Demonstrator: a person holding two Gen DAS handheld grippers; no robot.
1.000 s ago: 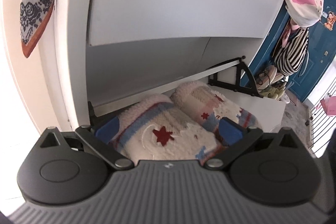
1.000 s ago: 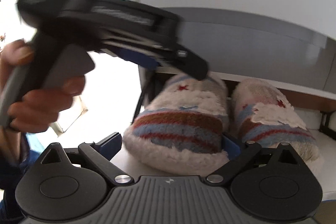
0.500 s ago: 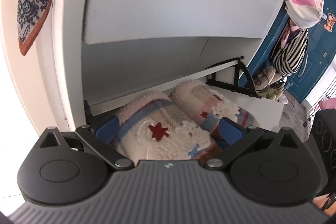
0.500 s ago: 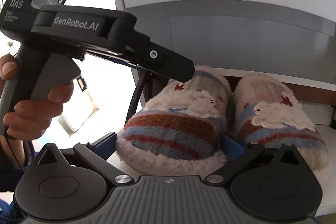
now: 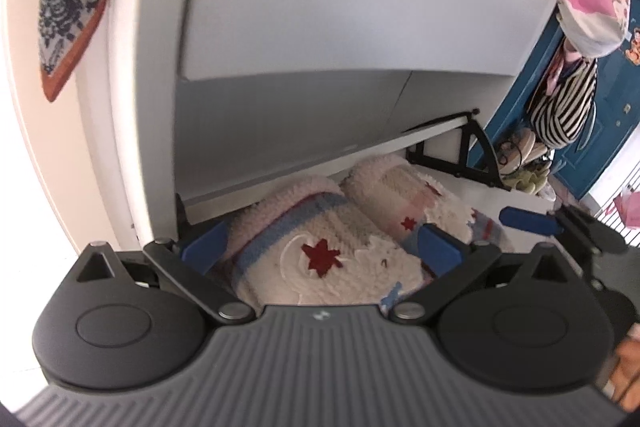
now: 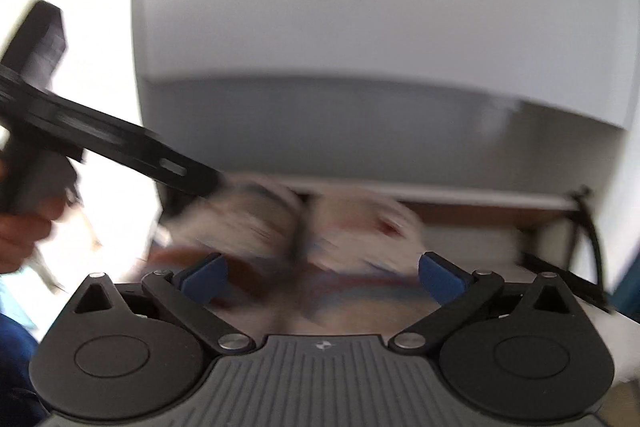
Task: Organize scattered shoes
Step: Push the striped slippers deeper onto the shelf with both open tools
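Both slippers (image 5: 352,227) lie side by side in the cabinet tray (image 5: 440,155), lower centre; your left gripper (image 5: 320,247) straddles one with wide jaws, your right gripper (image 6: 320,275) also wide.

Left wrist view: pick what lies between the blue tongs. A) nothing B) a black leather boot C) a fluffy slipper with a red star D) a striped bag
C: the fluffy slipper with a red star lies between the left tongs, beside its mate.

White tilt-out shoe cabinet tray (image 5: 460,187), two fleecy striped slippers (image 5: 328,247) side by side inside.
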